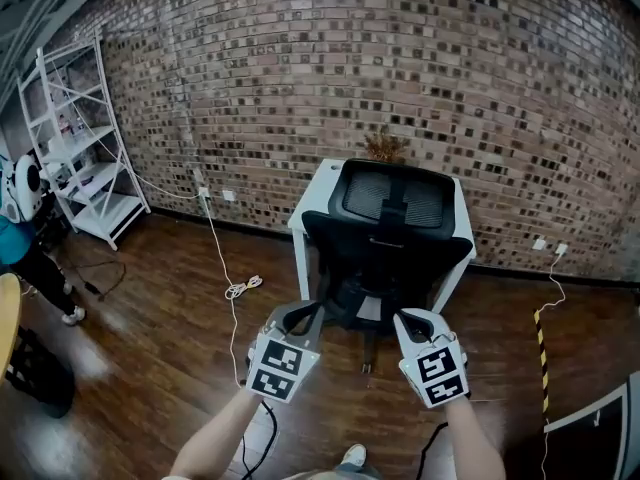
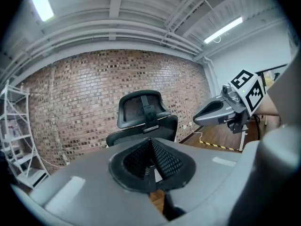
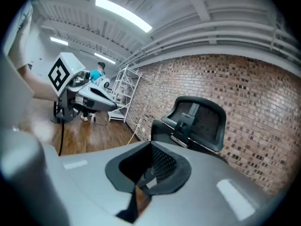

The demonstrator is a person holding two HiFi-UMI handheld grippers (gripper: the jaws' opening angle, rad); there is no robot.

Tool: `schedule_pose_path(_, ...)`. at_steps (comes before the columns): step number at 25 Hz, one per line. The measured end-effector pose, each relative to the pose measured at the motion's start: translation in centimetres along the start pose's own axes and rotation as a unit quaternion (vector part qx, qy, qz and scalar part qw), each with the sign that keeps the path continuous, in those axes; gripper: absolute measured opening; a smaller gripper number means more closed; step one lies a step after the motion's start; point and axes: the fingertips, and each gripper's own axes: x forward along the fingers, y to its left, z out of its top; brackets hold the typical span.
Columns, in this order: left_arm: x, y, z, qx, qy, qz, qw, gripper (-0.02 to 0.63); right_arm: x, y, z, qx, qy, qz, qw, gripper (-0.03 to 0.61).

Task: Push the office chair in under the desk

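A black mesh-backed office chair (image 1: 385, 238) stands facing a white desk (image 1: 322, 180) set against the brick wall, its seat partly under the desk top. My left gripper (image 1: 298, 315) is held behind the chair's left side, jaws shut with nothing between them. At the chair's right side my right gripper (image 1: 412, 320) is likewise shut and empty. In the left gripper view the chair (image 2: 143, 114) stands a short way beyond the closed left gripper (image 2: 151, 146), apart from it. The right gripper view shows the chair (image 3: 195, 121) ahead of the closed right gripper (image 3: 151, 150).
A white shelf unit (image 1: 85, 158) stands at the far left by the wall. A white cable (image 1: 235, 288) trails over the wooden floor left of the desk. A person (image 1: 25, 253) stands at the left edge. A yellow-black striped strip (image 1: 543, 343) lies at the right.
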Motion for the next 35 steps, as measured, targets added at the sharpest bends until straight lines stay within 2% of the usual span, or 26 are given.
schedule_pose_path(4, -3.8, -1.3, -0.3, -0.056, -0.024, -0.005, 0.9981, 0.017, -2.1, 4.6, 2.1, 0.054, -0.04, 0.016, 0.998, 0.0)
schedule_pose_path(7, -6.6, -2.5, -0.4, -0.078, -0.04, -0.012, 0.9961, 0.017, -3.9, 7.8, 4.0, 0.124, -0.077, 0.034, 0.989, 0.0)
schedule_pose_path(9, -8.4, -3.1, -0.7, -0.089, -0.05, -0.011, 0.9947, 0.017, -4.9, 9.6, 4.9, 0.153, -0.094, 0.036, 0.983, 0.0)
schedule_pose_path(14, -12.0, -4.5, -1.7, -0.113, -0.07, -0.008, 0.9911, 0.017, -6.6, 13.7, 5.1, 0.161, -0.102, 0.035, 0.981, 0.0)
schedule_pose_path(20, -14.5, -6.7, -2.4, -0.139, -0.088, -0.012, 0.9864, 0.017, -8.9, 16.3, 4.9, 0.168, -0.119, 0.028, 0.978, 0.0)
schedule_pose_path(35, -16.9, -8.1, -2.3, -0.142, -0.105, -0.021, 0.984, 0.017, -10.8, 18.6, 4.8, 0.152, -0.116, 0.031, 0.981, 0.0)
